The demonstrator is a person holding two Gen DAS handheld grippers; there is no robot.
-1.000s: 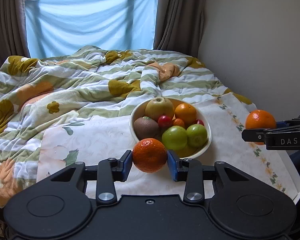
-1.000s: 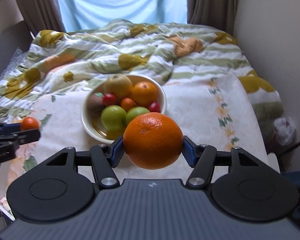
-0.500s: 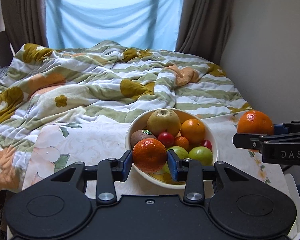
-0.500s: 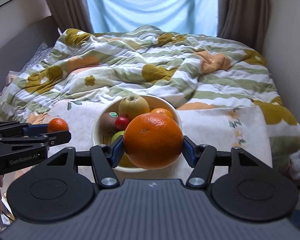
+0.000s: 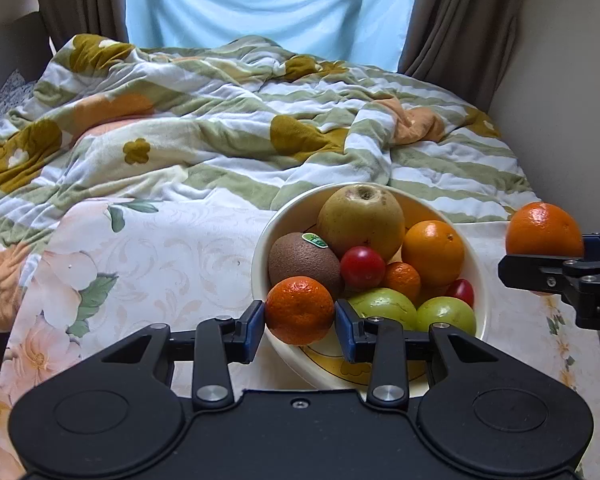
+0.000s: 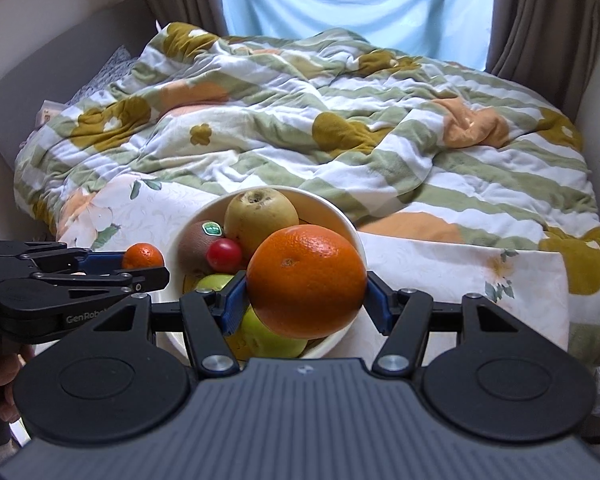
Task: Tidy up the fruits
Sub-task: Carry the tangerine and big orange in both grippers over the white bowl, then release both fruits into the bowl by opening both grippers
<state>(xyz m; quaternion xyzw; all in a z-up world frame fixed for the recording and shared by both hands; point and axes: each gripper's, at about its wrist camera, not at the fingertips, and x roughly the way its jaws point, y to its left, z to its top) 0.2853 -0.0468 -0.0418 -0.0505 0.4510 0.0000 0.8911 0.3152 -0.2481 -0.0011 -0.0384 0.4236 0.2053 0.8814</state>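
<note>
The left gripper (image 5: 300,326) clamps a small mandarin (image 5: 300,310) at the near rim of the fruit bowl (image 5: 478,276); the right gripper (image 6: 306,300) grips a large orange (image 6: 306,280) above it.

Black left gripper (image 5: 300,326) and right gripper (image 6: 305,298), blue-padded jaws, silver screws.

Bed (image 5: 452,168) fills the space up to the curtained window wall. Rumpled quilt (image 5: 220,132), green and white stripes with mustard and orange flowers, covers its far part, bunched in folds across the middle. Pale floral cloth (image 5: 160,256) lies flat over the near part; its far edge meets the quilt. Cream bowl (image 5: 260,256) stands on this cloth toward the right edge, its far rim just beside the quilt's folds.
</note>
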